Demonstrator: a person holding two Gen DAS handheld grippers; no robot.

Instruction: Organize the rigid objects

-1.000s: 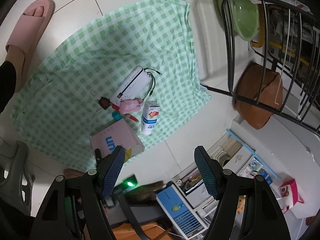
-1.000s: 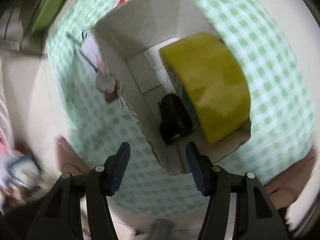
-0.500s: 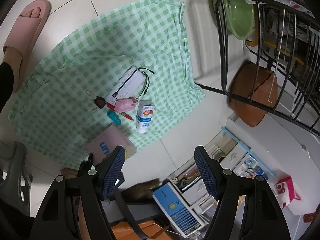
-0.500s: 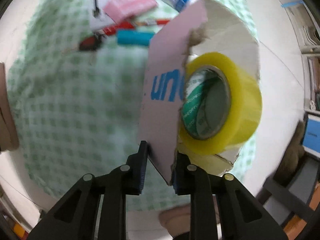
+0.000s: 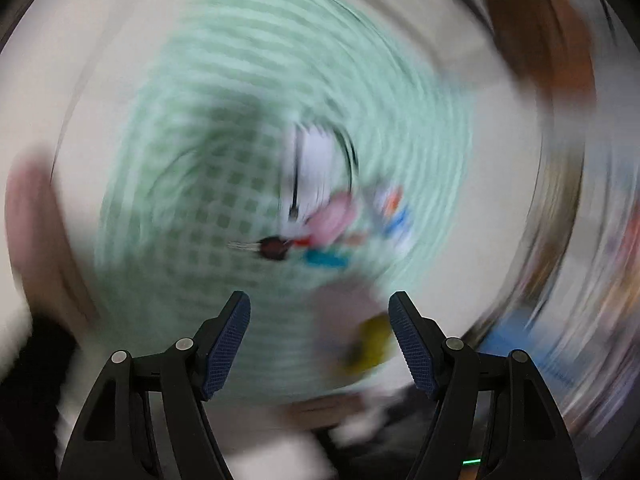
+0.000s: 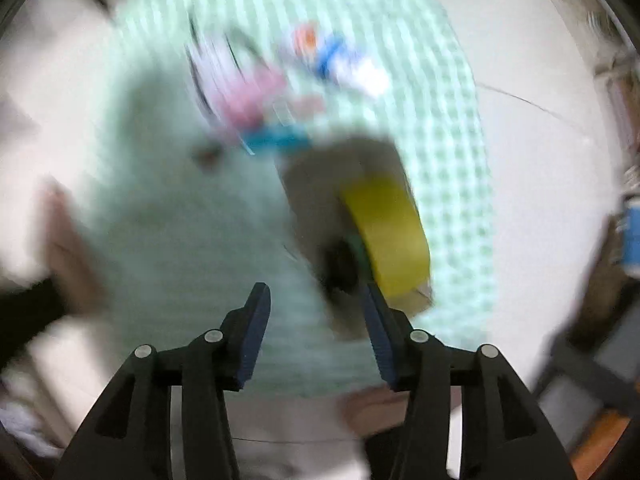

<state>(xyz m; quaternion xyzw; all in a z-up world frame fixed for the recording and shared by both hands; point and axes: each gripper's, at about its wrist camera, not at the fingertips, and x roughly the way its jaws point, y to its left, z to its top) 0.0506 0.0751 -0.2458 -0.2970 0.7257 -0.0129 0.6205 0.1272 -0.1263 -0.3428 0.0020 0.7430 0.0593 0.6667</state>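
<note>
Both views are heavily blurred by motion. A green checked cloth (image 5: pixel 224 152) lies on the pale floor. On it are a white power bank (image 5: pixel 316 160), a pink item (image 5: pixel 332 216), a dark key (image 5: pixel 274 247), a teal item (image 5: pixel 324 258) and a small white carton (image 5: pixel 394 216). The cardboard box (image 6: pixel 320 184) with the yellow tape roll (image 6: pixel 386 230) and a black object (image 6: pixel 340 266) stands just ahead of my open, empty right gripper (image 6: pixel 316 336). My left gripper (image 5: pixel 320 344) is open and empty above the cloth; the box (image 5: pixel 344 312) shows blurred between its fingers.
A pink slipper (image 5: pixel 36 232) is at the left of the cloth. A brown object (image 5: pixel 548 36) and blurred household items lie to the right. A foot (image 6: pixel 372 408) shows at the cloth's near edge.
My right gripper has let go of the box wall, opened and pulled back; the box now stands on the cloth. My left gripper has swung fast, rotating toward the items.
</note>
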